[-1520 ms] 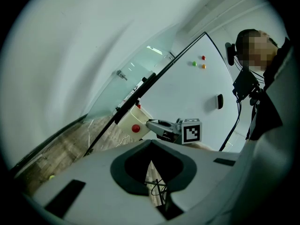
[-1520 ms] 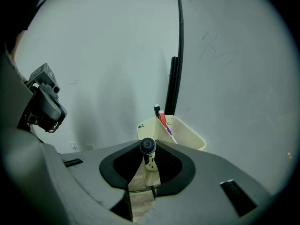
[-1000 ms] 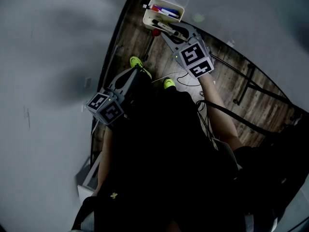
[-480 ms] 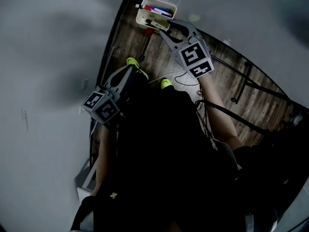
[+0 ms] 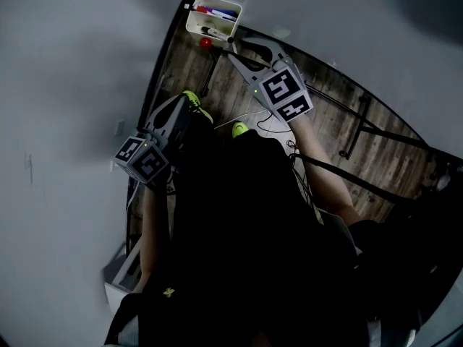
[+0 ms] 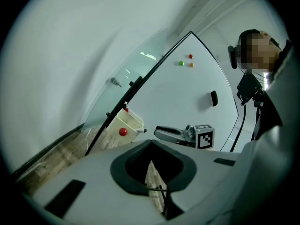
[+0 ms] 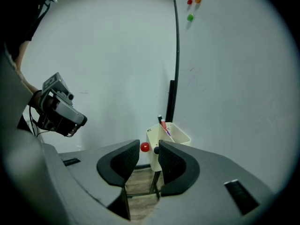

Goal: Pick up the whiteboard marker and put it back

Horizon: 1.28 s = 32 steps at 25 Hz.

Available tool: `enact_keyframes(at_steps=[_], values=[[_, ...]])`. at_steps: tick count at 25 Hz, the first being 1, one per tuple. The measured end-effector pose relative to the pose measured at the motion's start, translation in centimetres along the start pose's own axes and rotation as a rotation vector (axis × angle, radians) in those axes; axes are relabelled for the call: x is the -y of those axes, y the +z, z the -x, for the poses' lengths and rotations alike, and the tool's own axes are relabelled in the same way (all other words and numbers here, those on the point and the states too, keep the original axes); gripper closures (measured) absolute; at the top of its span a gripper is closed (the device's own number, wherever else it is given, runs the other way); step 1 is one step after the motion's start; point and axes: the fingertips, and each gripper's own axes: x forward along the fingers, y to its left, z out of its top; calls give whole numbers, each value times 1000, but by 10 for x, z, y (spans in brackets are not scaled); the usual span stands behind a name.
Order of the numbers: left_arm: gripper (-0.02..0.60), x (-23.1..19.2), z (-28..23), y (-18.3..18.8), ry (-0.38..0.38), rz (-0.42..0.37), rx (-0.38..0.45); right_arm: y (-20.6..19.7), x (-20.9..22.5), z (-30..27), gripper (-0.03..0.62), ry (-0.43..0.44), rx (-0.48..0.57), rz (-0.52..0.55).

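The whiteboard [image 7: 234, 78] rises ahead and to the right of the right gripper [image 7: 148, 149]. Its jaws are parted and empty, so the drop-off looks done. The tray [image 7: 182, 138] hangs just beyond its tips and holds the markers [image 7: 162, 124] upright. The left gripper [image 6: 151, 146], jaws together and empty, idles off to its left. A red magnet [image 7: 145, 147] sits on the tray. No writing is legible.

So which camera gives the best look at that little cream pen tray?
The head view: it looks down into the pen tray, with the markers visible inside. The right gripper view shows it side-on and partly hidden. The left gripper view shows only its outside.
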Motion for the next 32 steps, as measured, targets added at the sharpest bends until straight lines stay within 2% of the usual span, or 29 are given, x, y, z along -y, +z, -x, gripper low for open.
enact_keyframes(at_steps=[3, 5, 9, 16, 20, 25, 32], values=[[549, 7, 6, 0, 19, -22, 24, 2, -13, 13, 488, 44, 30, -23], [549, 12, 11, -2, 30, -34, 37, 3, -20, 23, 591, 71, 53, -33], [549, 20, 27, -3, 58, -46, 61, 4, -27, 39, 592, 109, 76, -71], [549, 11, 58, 4, 127, -61, 76, -3, -34, 46, 592, 112, 68, -97], [549, 2, 64, 11, 139, -63, 68, -13, -38, 47, 592, 103, 48, -125], [549, -5, 62, 18, 116, -74, 52, -26, -43, 57, 592, 68, 24, -167], [549, 2, 57, 16, 3, -94, 14, -26, -54, 73, 592, -19, 29, -195]])
